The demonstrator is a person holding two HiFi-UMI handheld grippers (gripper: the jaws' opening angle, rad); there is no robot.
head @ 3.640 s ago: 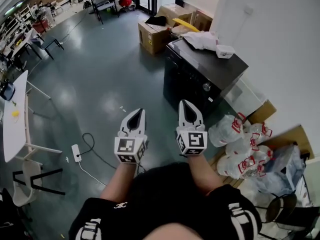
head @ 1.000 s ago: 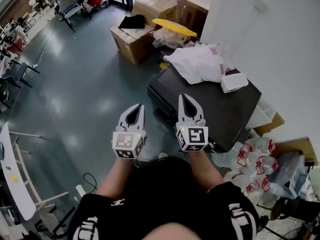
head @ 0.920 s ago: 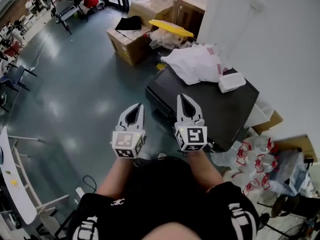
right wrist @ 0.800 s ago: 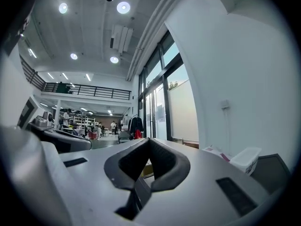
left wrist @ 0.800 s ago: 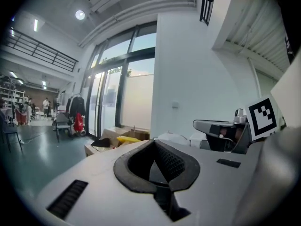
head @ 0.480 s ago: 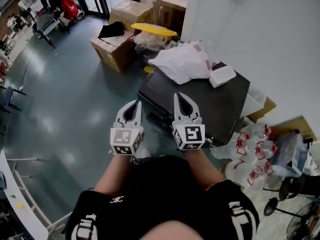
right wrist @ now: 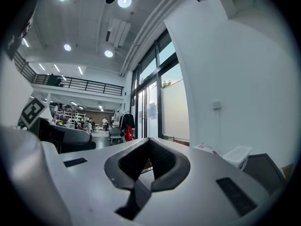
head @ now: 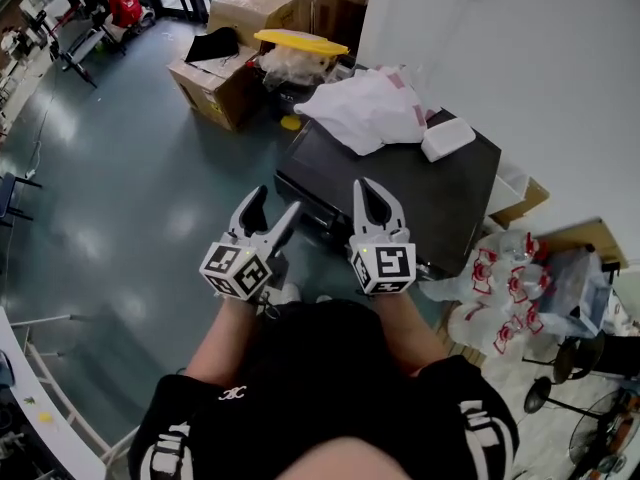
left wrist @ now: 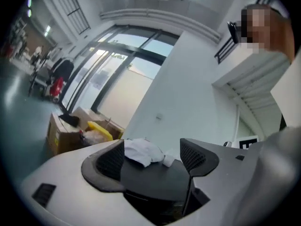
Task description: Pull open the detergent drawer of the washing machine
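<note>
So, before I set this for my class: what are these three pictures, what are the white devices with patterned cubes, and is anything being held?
A person holds a two-jaw gripper in each hand, and the patterned cubes are part of those grippers. The head view comes from a camera on the person's head, looking steeply down at their own arms. The left gripper view and the right gripper view come from cameras that ride on each gripper and look along its jaws.

The left gripper has just been opening its jaws, which now stand apart with nothing gripped between them. The right gripper is shut and empty.

Just ahead stands the black washing machine. On its top lie a crumpled white bundle and a small white box. Neither gripper holds any part of the machine.
</note>
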